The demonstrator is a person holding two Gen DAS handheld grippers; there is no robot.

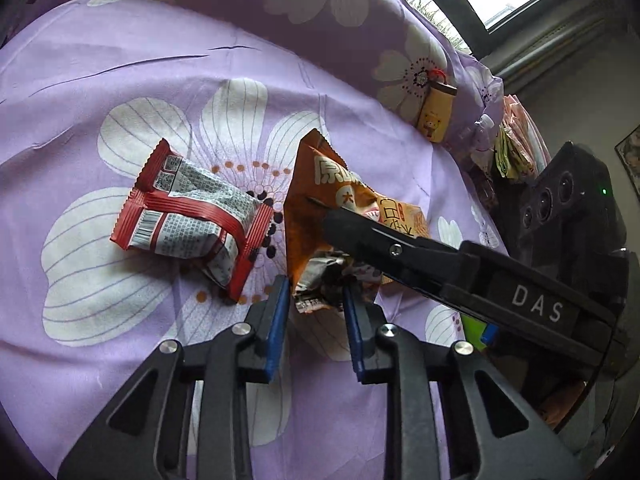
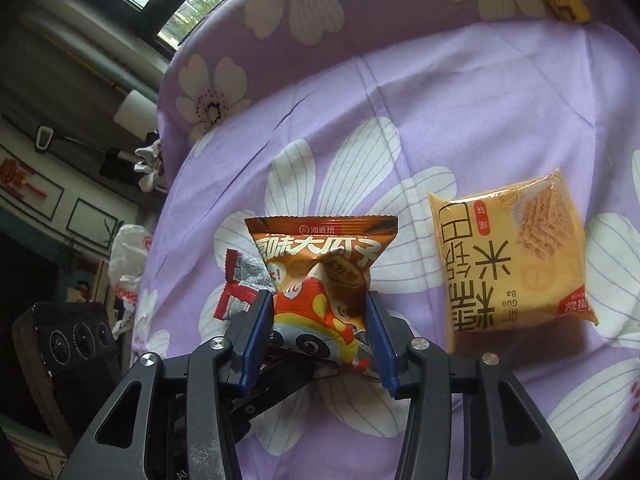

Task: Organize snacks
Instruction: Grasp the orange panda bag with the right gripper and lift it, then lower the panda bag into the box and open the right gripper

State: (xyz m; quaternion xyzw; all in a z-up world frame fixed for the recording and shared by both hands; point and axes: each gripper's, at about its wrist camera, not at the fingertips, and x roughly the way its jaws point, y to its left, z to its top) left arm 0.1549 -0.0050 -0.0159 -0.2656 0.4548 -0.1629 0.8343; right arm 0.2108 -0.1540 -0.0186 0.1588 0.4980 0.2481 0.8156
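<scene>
An orange sunflower-seed packet stands upright on the purple flowered cloth. My right gripper is shut on its lower half. In the left wrist view the same orange packet has its near corner between the blue pads of my left gripper, whose jaws stand a little apart around it. The right gripper's black finger crosses the packet there. A red and white packet lies to the left; it also shows in the right wrist view. A yellow rice-cracker packet lies to the right.
A small yellow box with a bear leans on the flowered pillow at the back. More snack bags sit past the bed's right edge. A black camera unit stands there, also in the right wrist view.
</scene>
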